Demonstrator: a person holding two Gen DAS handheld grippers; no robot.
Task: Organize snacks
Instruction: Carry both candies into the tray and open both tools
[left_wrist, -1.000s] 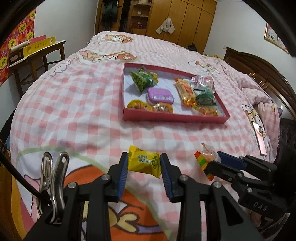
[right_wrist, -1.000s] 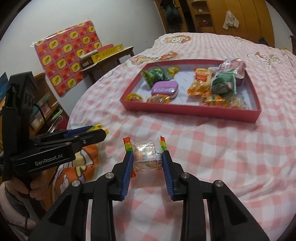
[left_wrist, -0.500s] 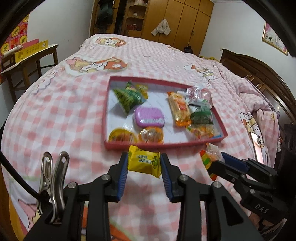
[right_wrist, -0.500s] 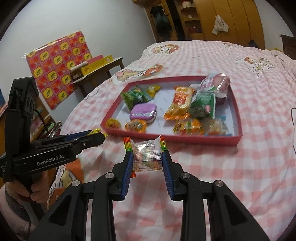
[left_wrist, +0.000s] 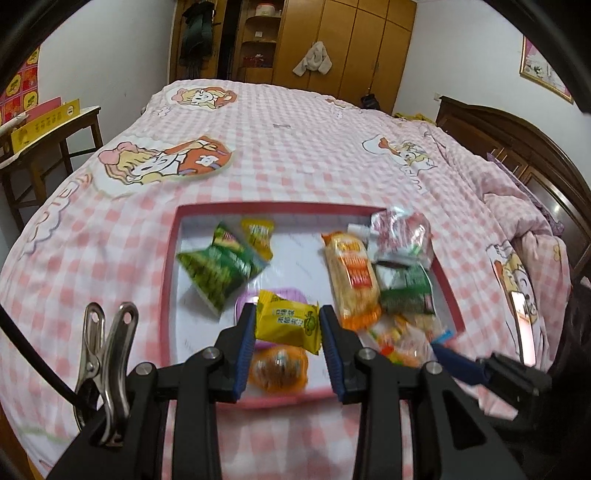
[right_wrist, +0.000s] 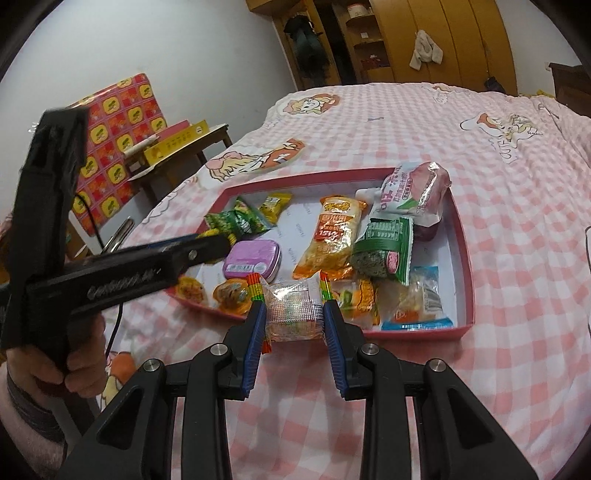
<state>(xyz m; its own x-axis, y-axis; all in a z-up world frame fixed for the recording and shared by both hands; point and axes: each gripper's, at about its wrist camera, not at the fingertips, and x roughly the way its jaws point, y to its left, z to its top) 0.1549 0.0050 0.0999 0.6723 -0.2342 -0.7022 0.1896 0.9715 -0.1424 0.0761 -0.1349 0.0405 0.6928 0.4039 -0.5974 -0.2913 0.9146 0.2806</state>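
Note:
A red tray (left_wrist: 168, 280) (right_wrist: 463, 236) lies on the pink checked bed and holds several snack packets and a purple tin (right_wrist: 253, 258). My left gripper (left_wrist: 288, 325) is shut on a yellow candy packet (left_wrist: 288, 321) and holds it above the tray's near part, over the tin and an orange jelly cup (left_wrist: 279, 367). My right gripper (right_wrist: 293, 314) is shut on a clear candy packet with striped ends (right_wrist: 293, 312) and holds it over the tray's near edge. The left gripper also shows in the right wrist view (right_wrist: 207, 245), reaching over the tray's left corner.
A wooden side table (left_wrist: 55, 125) with a yellow box stands left of the bed. A dark headboard (left_wrist: 517, 147) is on the right and wardrobes (left_wrist: 332, 48) stand at the back. Rumpled bedding (left_wrist: 528, 236) lies right of the tray.
Both grippers have moved forward with their packets, from over the bare bedspread to over the tray's near side. Both grips are unchanged.

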